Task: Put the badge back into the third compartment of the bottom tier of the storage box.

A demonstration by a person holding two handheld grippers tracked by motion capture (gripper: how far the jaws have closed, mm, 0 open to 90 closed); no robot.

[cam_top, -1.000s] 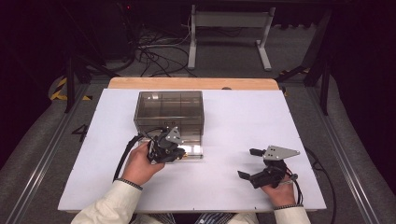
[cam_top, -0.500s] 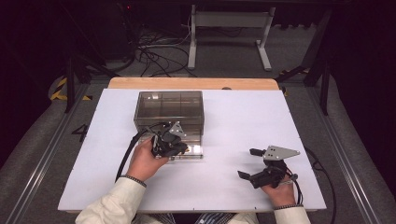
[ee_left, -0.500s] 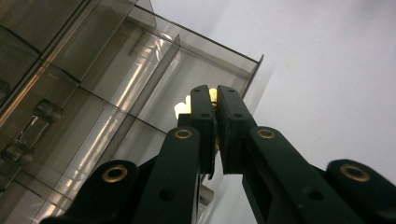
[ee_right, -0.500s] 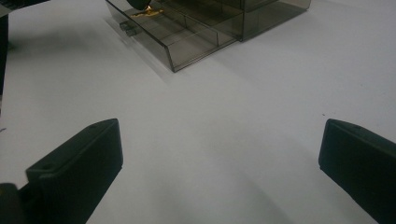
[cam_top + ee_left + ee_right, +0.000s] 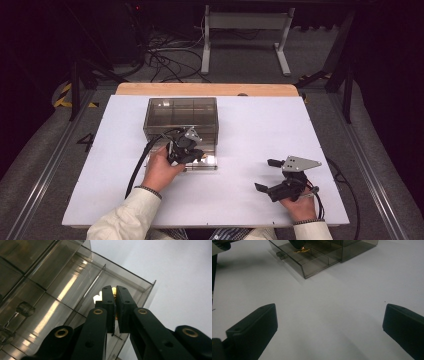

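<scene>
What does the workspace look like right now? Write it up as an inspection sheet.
Surface: white table, bare around the work.
Job's things: smoky clear drawer box, bottom drawer pulled out; small yellow-and-white piece between the left jaws.
Clutter: nothing seen.
Grippers: left gripper shut on the piece over the drawer; right gripper open, resting apart.
Cables: one trails from each gripper.
Surroundings: dark floor, desk frame, loose wires.

The high view looks down from afar; both gripper views sit close, sharing the drawer box (image 5: 181, 117).
</scene>
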